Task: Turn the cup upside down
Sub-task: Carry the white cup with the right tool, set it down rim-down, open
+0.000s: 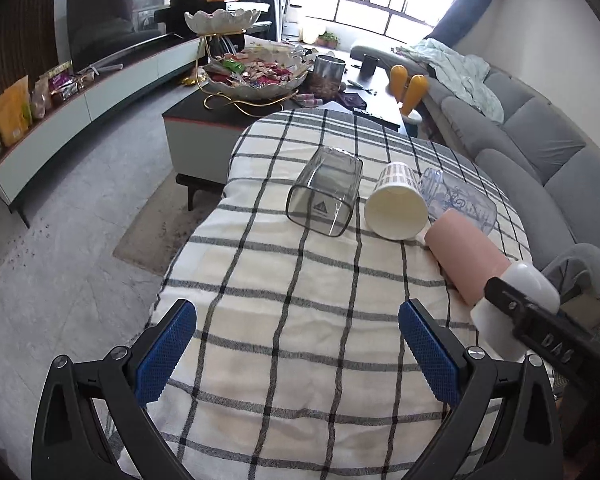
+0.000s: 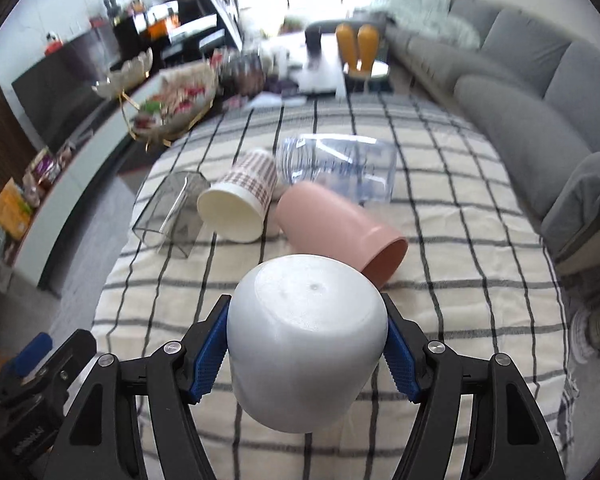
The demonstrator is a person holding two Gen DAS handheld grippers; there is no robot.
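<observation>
My right gripper (image 2: 306, 350) is shut on a white cup (image 2: 304, 336), held above the checked tablecloth (image 2: 460, 280) with its closed base turned toward the camera and upward. The white cup also shows at the right edge of the left wrist view (image 1: 516, 300). My left gripper (image 1: 298, 346) is open and empty over the near part of the cloth. Several other cups lie on their sides further away: a pink cup (image 2: 336, 226), a plaid paper cup (image 2: 240, 204), a smoky clear square cup (image 1: 324, 196) and a clear patterned cup (image 2: 340, 168).
A grey sofa (image 1: 540, 136) runs along the right. A dark coffee table (image 1: 204, 128) behind the cloth carries a tiered snack bowl (image 1: 252, 72), a tin and two orange bottles (image 1: 410, 86). A low TV cabinet (image 1: 80, 108) lines the left wall.
</observation>
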